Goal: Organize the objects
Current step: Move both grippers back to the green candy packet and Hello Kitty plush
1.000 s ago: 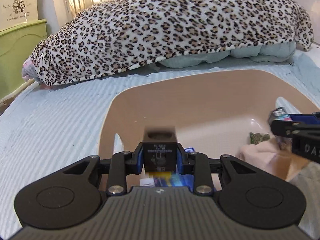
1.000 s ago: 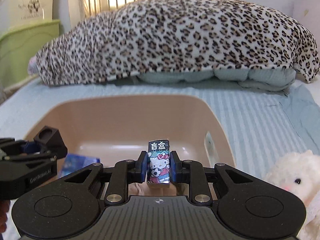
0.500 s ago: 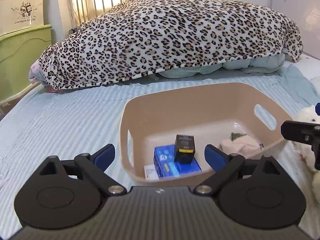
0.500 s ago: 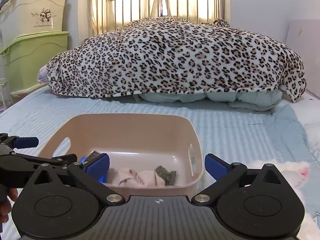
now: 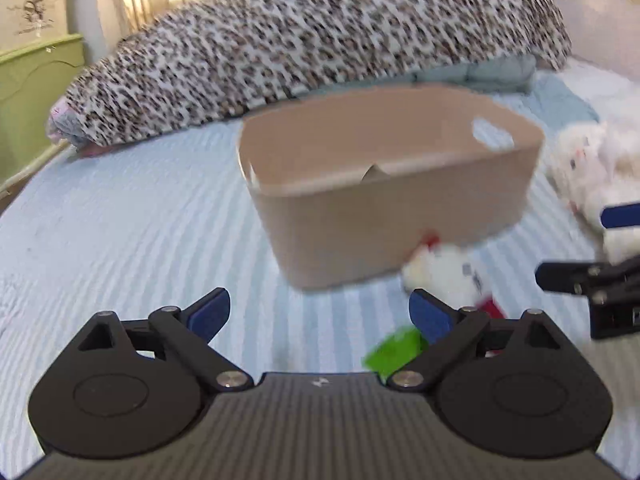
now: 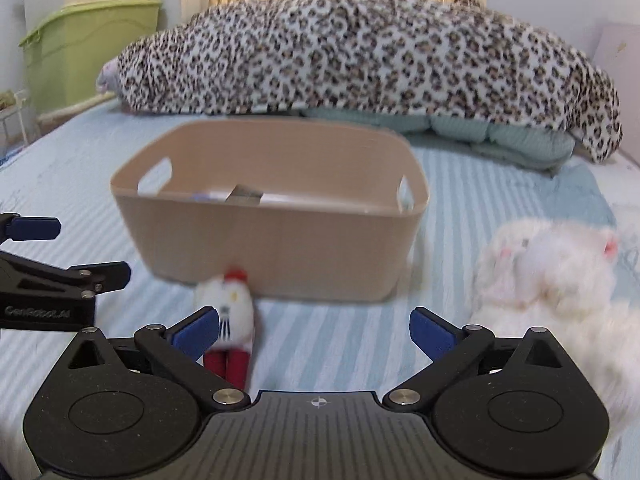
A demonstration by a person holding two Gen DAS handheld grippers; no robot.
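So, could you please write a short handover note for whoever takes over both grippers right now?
Left gripper: open, empty, low over the bed, in front of the beige basket.
Right gripper: open, empty, also in front of the basket.
Done: some items already lie in the basket; only their tops show over the rim, too blurred to name.
Left on the striped bedsheet: small white doll with red legs against the basket's front wall, by the right gripper's left finger; large white plush toy to the right of the basket; a green object near the left gripper's right finger.
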